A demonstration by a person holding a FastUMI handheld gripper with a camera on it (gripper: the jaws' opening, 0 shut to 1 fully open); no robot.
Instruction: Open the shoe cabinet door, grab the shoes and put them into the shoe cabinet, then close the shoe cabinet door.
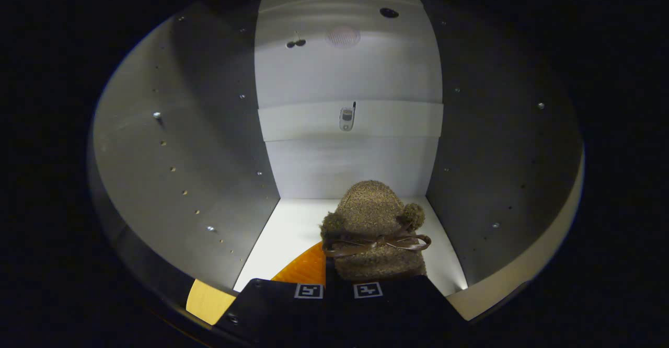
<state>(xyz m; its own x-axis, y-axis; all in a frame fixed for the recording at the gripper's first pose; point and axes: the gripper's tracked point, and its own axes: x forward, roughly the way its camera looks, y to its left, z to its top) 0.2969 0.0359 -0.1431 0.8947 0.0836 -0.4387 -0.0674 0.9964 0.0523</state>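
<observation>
Presently placing: gripper (338, 289) fingers clamped on the brown shoe (373, 233), toe at twelve o'clock inside the shoe cabinet (345, 170). Next: lower, release, withdraw.

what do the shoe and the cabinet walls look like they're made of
Shoe: seems to be fuzzy knitted or boucle fabric, matte brown, with a nubby surface, pompoms and a glossy ribbon bow. It sits just ahead of the gripper, whose fingers look closed on its heel.
Cabinet walls: smooth matte panels, probably laminated board; rows of small drilled holes and metal pegs suggest it.
</observation>
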